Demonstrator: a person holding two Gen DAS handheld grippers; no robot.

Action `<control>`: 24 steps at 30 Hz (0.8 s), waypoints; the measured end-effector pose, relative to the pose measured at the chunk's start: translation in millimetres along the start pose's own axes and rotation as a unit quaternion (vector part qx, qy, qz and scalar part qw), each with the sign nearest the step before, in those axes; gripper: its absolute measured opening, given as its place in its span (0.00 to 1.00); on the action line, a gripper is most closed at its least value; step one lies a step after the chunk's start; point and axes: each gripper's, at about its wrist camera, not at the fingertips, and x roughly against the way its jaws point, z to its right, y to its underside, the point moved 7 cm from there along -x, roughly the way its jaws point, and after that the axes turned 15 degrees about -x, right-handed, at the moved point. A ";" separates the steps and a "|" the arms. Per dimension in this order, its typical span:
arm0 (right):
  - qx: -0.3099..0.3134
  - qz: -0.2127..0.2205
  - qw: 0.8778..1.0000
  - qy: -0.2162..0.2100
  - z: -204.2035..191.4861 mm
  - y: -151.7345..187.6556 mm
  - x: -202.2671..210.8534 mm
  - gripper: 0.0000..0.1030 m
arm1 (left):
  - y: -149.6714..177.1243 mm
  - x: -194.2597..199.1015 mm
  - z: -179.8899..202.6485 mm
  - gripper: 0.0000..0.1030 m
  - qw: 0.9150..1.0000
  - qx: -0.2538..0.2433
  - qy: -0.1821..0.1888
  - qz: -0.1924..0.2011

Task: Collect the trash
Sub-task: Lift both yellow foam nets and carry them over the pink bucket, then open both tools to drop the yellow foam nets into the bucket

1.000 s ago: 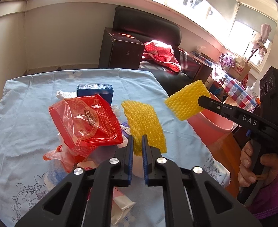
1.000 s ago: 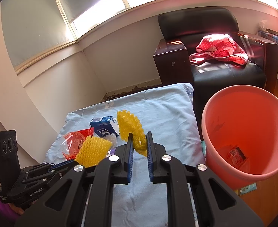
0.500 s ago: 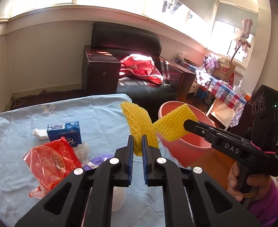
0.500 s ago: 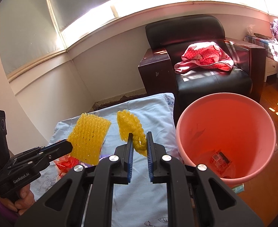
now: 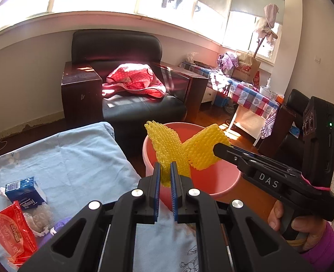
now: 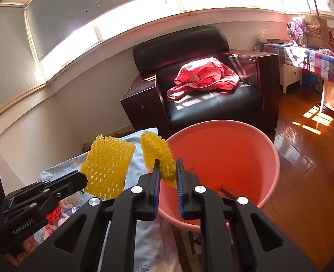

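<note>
My left gripper [image 5: 165,170] is shut on a yellow foam net [image 5: 164,146] and holds it over the near rim of the pink bucket [image 5: 214,182]. My right gripper [image 6: 168,168] is shut on a second yellow foam net [image 6: 156,153], its jaws slightly apart around it, at the bucket's left rim [image 6: 272,154]. Each gripper shows in the other's view: the right one [image 5: 221,150] with its net [image 5: 204,150], the left one [image 6: 80,179] with its net [image 6: 106,165]. Some trash lies at the bucket's bottom [image 6: 223,190].
A blue-clothed table [image 5: 76,154] carries a blue tissue pack [image 5: 23,189], a red plastic wrapper [image 5: 10,231] and bubble wrap [image 5: 36,218]. A black armchair [image 6: 203,81] with a red cloth [image 6: 203,76] stands behind the bucket. Wooden floor [image 6: 310,149] lies to the right.
Both grippers have carried their yellow nets from above the table rightward to the pink bucket. The right jaws have spread slightly around their net.
</note>
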 end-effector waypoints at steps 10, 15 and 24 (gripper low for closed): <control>-0.029 0.000 0.999 0.045 43.9 -3.3 -13.5 0.13 | 8.6 -58.9 13.7 0.08 0.999 0.004 0.022 -0.047; -0.033 -0.008 0.998 0.059 54.3 0.7 -22.2 0.13 | 17.6 -80.2 13.8 0.08 0.997 0.008 0.024 -0.072; -0.042 -0.026 0.996 0.079 65.4 8.9 -34.8 0.13 | 27.1 -92.9 11.1 0.08 0.996 0.019 0.029 -0.086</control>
